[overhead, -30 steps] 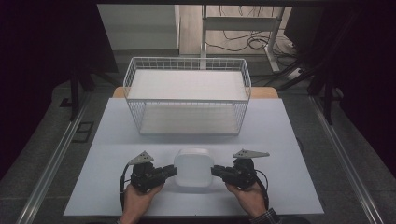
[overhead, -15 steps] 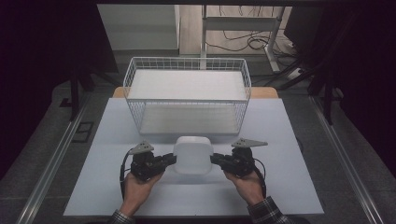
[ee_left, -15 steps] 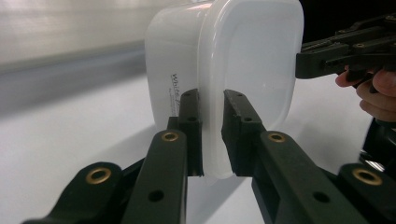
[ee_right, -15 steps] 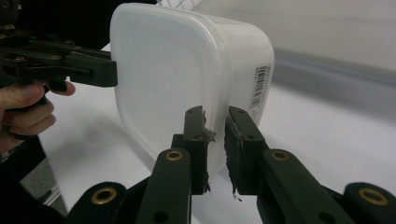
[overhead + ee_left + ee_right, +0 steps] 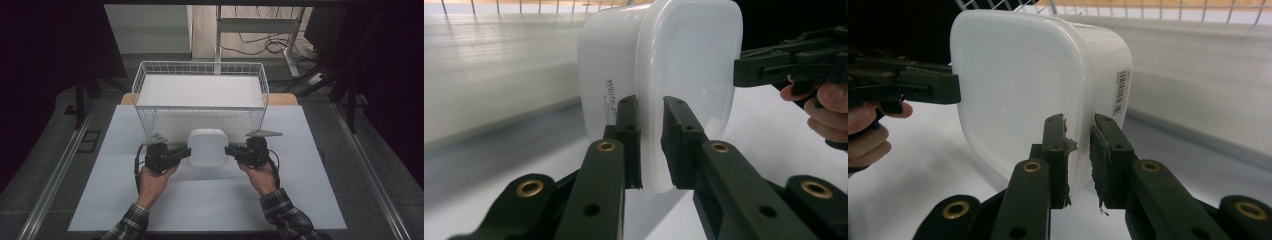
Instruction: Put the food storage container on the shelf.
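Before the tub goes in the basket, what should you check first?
1. Left gripper clamped on the rim of the white plastic tub: ok, jaws on either side of the rim in the left gripper view.
2. Right gripper clamped on the opposite rim: ok.
3. Tub level between the two grippers: ok in the high view.
4. Tub above the rim of the white wire basket: cannot tell; it sits just in front of the near wall.
5. Room inside the basket: ok, nothing lies on its white floor.
6. Tub's contents: cannot tell, the lid is on.
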Available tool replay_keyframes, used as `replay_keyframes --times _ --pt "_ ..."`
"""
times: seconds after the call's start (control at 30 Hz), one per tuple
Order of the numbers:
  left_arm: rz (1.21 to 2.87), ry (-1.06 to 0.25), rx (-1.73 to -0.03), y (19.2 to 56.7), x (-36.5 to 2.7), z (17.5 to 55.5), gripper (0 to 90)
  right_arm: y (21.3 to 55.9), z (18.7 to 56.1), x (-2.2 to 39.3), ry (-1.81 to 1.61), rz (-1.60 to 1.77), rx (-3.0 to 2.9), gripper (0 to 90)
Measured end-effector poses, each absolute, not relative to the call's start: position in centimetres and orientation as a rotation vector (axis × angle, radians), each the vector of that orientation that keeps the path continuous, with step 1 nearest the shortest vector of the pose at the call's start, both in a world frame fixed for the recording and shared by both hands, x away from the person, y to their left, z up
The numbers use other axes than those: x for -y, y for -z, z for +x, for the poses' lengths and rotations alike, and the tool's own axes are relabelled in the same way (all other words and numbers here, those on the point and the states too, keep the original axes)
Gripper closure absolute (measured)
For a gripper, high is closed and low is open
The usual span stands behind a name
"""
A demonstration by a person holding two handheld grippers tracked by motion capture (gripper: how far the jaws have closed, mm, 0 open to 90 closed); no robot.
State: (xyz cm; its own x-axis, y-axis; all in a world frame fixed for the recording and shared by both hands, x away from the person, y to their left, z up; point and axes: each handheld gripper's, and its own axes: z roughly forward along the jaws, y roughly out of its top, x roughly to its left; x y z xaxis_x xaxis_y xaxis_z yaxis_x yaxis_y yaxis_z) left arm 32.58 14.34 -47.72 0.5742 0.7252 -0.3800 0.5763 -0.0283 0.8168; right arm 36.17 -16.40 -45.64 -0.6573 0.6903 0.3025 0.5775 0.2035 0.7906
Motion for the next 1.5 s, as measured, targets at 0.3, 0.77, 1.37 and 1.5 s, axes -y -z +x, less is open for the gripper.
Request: replay_keyframes --times 0.3,0.77,1.37,1.5 --pt "1.698 -0.166 -1.116 48.2 -14.4 35.4 79.3 46.1 39.5 15.7 -1.429 1.293 -2.315 76.1" --pt "1.671 -0.15 -1.2 49.9 -14.5 37.7 77.8 47.4 41.8 15.0 -1.396 1.345 -2.322 75.8" --pt "1.707 -0.306 -1.2 49.7 -14.1 39.6 61.0 47.5 43.1 14.1 -1.363 1.31 -2.238 66.2" --pt "1.701 -0.354 -1.218 49.4 -13.8 40.4 57.0 47.5 43.6 14.1 -1.368 1.343 -2.198 64.3"
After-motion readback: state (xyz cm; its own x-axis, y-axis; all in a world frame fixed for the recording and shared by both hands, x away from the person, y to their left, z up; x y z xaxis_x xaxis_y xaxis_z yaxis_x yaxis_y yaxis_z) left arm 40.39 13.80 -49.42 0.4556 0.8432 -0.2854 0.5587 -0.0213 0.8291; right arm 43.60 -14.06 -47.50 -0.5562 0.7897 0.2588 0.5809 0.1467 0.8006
